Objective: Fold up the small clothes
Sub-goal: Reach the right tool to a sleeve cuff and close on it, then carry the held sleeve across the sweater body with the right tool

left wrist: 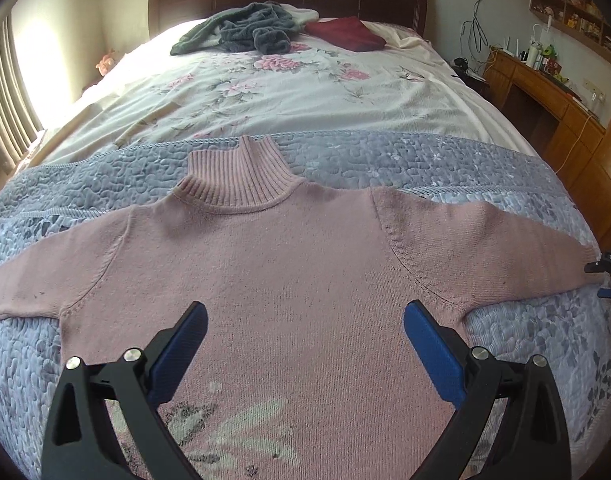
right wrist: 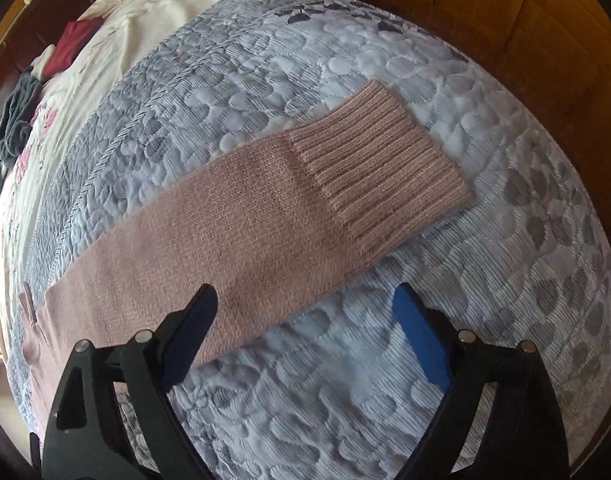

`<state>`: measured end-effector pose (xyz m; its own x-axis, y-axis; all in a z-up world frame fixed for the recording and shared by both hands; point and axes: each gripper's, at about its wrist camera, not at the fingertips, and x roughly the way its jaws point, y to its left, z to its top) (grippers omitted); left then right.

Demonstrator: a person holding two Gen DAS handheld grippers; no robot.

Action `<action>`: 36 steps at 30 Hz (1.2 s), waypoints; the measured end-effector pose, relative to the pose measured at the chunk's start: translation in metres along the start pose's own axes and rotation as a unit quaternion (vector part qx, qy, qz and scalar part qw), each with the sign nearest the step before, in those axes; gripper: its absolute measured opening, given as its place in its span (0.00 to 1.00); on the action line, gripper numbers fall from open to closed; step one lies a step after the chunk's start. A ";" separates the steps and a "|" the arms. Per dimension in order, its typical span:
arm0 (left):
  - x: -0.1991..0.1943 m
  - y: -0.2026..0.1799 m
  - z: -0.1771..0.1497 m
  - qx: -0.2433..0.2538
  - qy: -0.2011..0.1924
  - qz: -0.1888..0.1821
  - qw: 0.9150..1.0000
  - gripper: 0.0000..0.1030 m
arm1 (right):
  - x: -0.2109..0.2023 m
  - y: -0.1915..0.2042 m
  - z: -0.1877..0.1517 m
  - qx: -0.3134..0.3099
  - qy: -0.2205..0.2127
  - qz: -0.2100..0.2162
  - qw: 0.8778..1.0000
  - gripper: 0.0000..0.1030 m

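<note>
1. Left wrist view: pink sweater (left wrist: 289, 248) flat on bed quilt (left wrist: 345, 160), sleeves out; left tongs (left wrist: 305, 344) spread above its body.
2. Right tongs (right wrist: 305, 328) spread, empty, over sleeve (right wrist: 265, 216).

- Left gripper (left wrist: 305, 344): black plastic arms, blue ribbed pads on the jaws, silver round screw heads.
- Right gripper (right wrist: 305, 320): same black frame, blue pads, silver screws.
</note>
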<state>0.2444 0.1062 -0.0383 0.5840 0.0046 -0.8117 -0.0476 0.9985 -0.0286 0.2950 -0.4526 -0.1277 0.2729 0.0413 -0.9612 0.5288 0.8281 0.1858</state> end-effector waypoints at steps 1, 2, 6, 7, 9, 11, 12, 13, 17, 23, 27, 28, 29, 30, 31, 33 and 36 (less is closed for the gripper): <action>0.003 0.000 0.000 0.000 0.001 0.001 1.000 0.96 | 0.005 -0.002 0.003 0.004 0.003 -0.002 1.000 0.84; 0.006 0.001 0.000 0.000 0.002 0.002 1.000 0.96 | 0.008 -0.003 0.005 0.008 0.003 -0.001 1.000 0.84; 0.015 0.007 -0.001 0.000 0.009 0.012 1.000 0.96 | 0.010 -0.004 0.014 0.015 -0.014 -0.004 1.000 0.76; 0.017 0.009 -0.001 -0.001 0.011 0.013 1.000 0.96 | 0.009 -0.004 0.016 0.012 -0.020 -0.006 1.000 0.66; 0.020 0.015 -0.001 -0.004 0.013 0.018 1.000 0.96 | 0.008 -0.004 0.017 0.011 -0.026 0.000 1.000 0.54; 0.022 0.021 -0.002 -0.011 0.015 0.018 1.000 0.96 | 0.005 -0.003 0.015 0.004 -0.032 0.021 0.999 0.30; 0.022 0.024 -0.002 -0.016 0.016 0.018 1.000 0.96 | 0.002 -0.002 0.013 0.002 -0.035 0.018 0.999 0.27; 0.023 0.027 -0.002 -0.019 0.017 0.019 0.999 0.96 | 0.001 0.001 0.014 -0.002 -0.040 0.020 0.999 0.17; 0.023 0.041 -0.005 -0.025 0.020 0.024 0.999 0.96 | -0.017 0.016 0.005 -0.012 -0.064 0.051 0.997 0.06; 0.018 0.067 -0.012 -0.039 0.023 0.033 0.998 0.96 | -0.051 0.070 -0.025 -0.075 -0.086 0.103 0.988 0.05; 0.013 0.085 -0.017 -0.050 0.024 0.038 0.998 0.96 | -0.064 0.120 -0.050 -0.123 -0.086 0.135 0.979 0.05; 0.011 0.089 -0.018 -0.052 0.024 0.040 0.998 0.96 | -0.065 0.133 -0.057 -0.134 -0.084 0.144 0.977 0.05; 0.010 0.093 -0.019 -0.055 0.024 0.041 0.997 0.96 | -0.066 0.146 -0.062 -0.143 -0.081 0.155 0.974 0.05; 0.008 0.097 -0.020 -0.057 0.023 0.042 0.997 0.96 | -0.067 0.159 -0.069 -0.151 -0.076 0.166 0.972 0.05; 0.007 0.101 -0.021 -0.060 0.023 0.042 0.997 0.96 | -0.068 0.172 -0.078 -0.163 -0.072 0.174 0.968 0.05; 0.004 0.109 -0.022 -0.065 0.023 0.043 0.997 0.96 | -0.070 0.200 -0.096 -0.190 -0.069 0.180 0.963 0.05; 0.001 0.119 -0.025 -0.072 0.023 0.041 0.996 0.96 | -0.070 0.240 -0.119 -0.217 -0.057 0.210 0.952 0.05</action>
<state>0.2188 0.2238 -0.0568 0.5356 0.0808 -0.8406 -0.2113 0.9766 -0.0408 0.3071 -0.1899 -0.0398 0.4855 0.3796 -0.7875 -0.0212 0.9057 0.4235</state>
